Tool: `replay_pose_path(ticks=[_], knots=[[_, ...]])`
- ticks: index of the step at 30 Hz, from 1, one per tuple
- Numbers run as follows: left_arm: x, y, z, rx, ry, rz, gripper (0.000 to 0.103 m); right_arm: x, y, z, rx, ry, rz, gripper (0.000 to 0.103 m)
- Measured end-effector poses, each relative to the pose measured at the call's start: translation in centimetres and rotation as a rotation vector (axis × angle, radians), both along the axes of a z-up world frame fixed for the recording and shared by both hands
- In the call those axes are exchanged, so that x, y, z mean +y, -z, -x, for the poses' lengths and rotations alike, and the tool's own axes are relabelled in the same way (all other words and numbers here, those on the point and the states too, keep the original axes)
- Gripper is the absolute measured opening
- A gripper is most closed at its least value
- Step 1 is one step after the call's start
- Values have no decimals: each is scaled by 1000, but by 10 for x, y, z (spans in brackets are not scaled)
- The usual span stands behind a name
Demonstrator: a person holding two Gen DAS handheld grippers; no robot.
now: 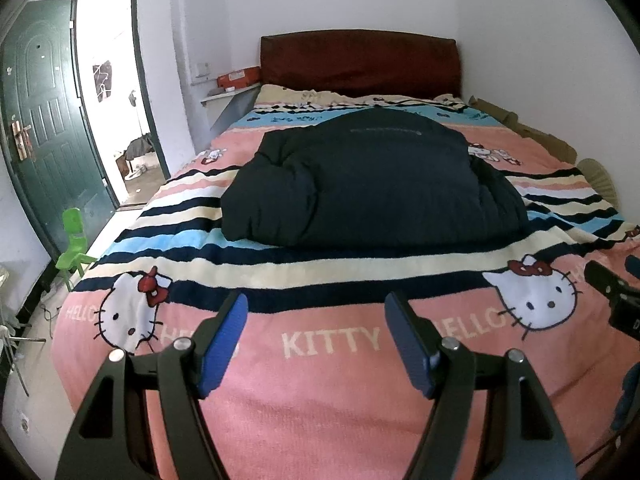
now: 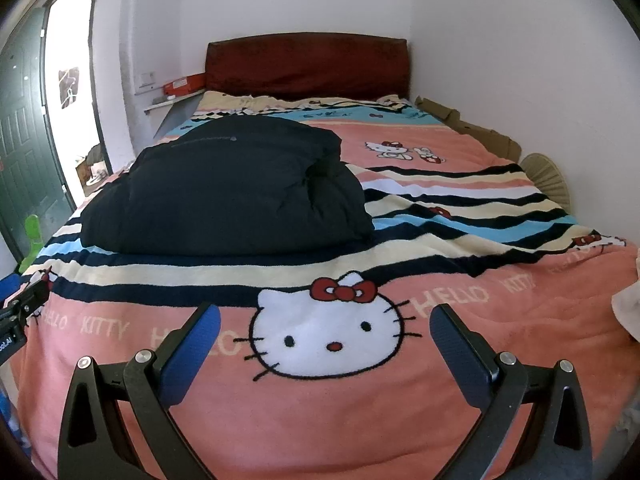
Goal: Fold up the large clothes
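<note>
Currently the dark navy padded jacket lies folded into a bulky bundle mid-bed on the Hello Kitty blanket, closer to the bed's left side. Puffy, creased, with a thin seam line across its top. Left tool spread, holding nothing, hovering over the pink band near the foot. Right tool likewise spread and empty, framing 1 cat face. Orange box sits on the wall shelf by the red headboard; contents not visible. Jacket's far side hidden.
</note>
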State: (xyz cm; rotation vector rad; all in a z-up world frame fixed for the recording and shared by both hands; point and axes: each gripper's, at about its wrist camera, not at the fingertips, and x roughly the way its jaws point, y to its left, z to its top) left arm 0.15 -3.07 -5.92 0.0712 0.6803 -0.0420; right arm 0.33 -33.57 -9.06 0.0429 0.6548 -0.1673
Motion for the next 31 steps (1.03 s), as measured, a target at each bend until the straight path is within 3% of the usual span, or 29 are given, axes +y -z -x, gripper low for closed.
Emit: replay_pose_path(ticks=[31], knots=[[6,6,-6,36,5,11,70,-6,1,5,5,12,1,103]])
